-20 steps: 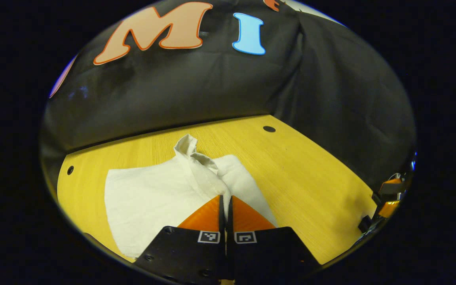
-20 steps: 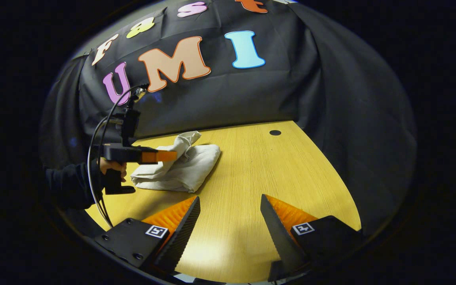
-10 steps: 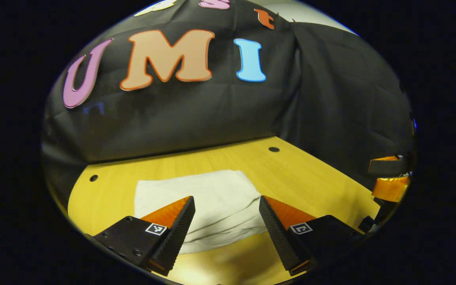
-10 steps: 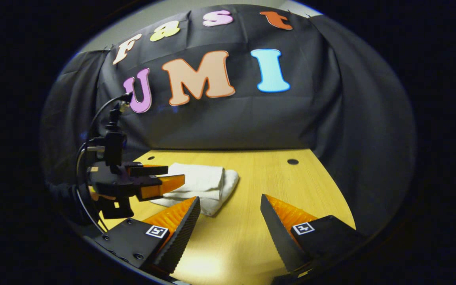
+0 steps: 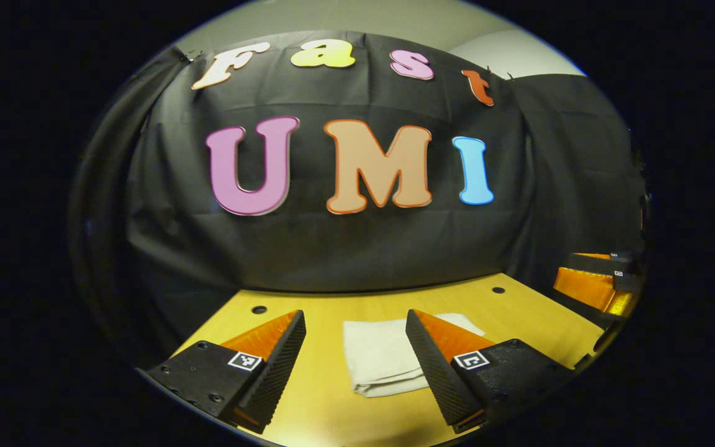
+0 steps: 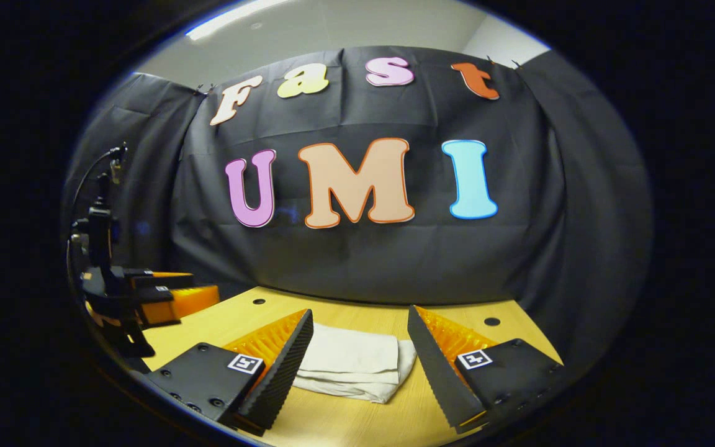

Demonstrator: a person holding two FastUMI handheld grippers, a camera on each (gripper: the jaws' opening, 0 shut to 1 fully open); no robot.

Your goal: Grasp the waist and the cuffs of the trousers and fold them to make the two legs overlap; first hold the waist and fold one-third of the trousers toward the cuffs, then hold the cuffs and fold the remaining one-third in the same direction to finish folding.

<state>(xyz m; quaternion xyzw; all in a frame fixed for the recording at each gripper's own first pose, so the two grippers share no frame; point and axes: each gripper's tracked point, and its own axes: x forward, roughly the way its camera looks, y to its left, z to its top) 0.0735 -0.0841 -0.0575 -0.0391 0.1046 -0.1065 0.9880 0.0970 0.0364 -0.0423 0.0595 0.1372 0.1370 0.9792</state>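
Note:
The white trousers (image 5: 381, 354) lie folded into a small flat stack on the wooden table (image 5: 326, 310); in the right gripper view the trousers (image 6: 351, 363) show layered edges. My left gripper (image 5: 355, 326) is open, raised back from the stack, with nothing between its fingers. My right gripper (image 6: 360, 323) is open too, and the stack lies beyond and between its fingertips, untouched. The left gripper (image 6: 177, 292) appears at the left of the right gripper view. The right gripper (image 5: 593, 282) appears at the right edge of the left gripper view.
The black cloth wall (image 6: 357, 261) closes the table's back and sides. Small round holes (image 5: 259, 309) (image 5: 498, 290) sit in the tabletop near the back edge. Bare wood surrounds the stack.
My left gripper let go of the trousers and opened; the cloth dropped into a flat folded stack. Both grippers pulled back and tilted up, so the stack looks smaller and lower.

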